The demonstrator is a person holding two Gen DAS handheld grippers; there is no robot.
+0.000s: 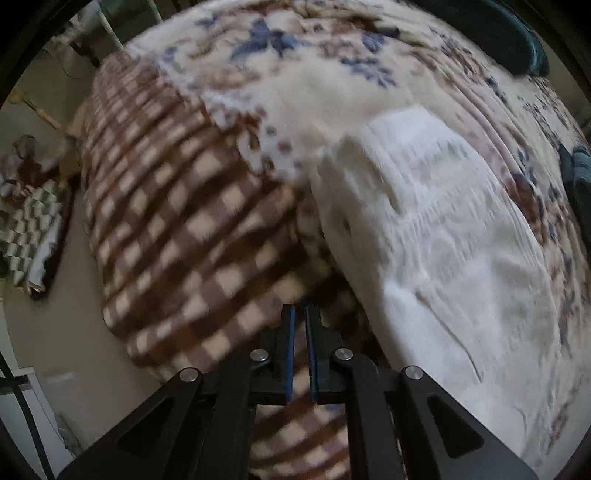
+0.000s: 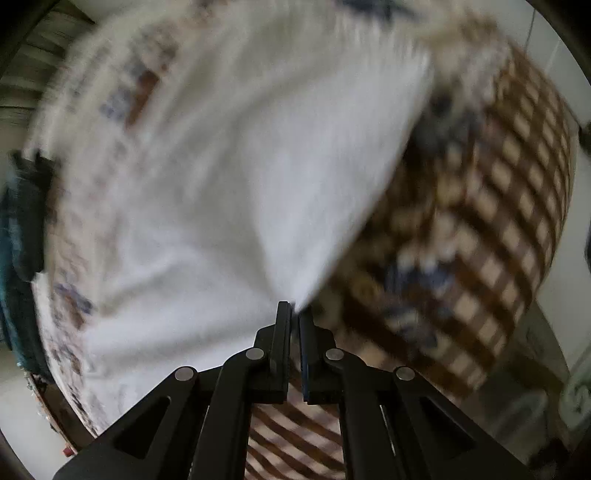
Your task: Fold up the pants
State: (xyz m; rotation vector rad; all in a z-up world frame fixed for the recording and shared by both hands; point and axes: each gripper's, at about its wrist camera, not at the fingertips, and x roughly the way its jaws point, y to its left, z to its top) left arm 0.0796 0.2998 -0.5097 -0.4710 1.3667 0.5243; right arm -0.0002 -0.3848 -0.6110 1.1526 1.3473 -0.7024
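White pants [image 1: 436,221] lie folded on a floral blanket, to the right of a brown checked blanket. My left gripper [image 1: 300,314] is shut and empty, over the checked blanket just left of the pants' near edge. In the blurred right wrist view the white pants [image 2: 229,177] fill the middle. My right gripper [image 2: 294,308] is shut on a corner of the pants' edge, which tapers into the fingertips.
The brown checked blanket [image 1: 177,229] hangs over the bed's edge. The floral blanket [image 1: 303,74] covers the far bed. A dark teal cloth [image 1: 495,33] lies at the far right. A checked cloth pile [image 1: 29,229] sits on the floor at left.
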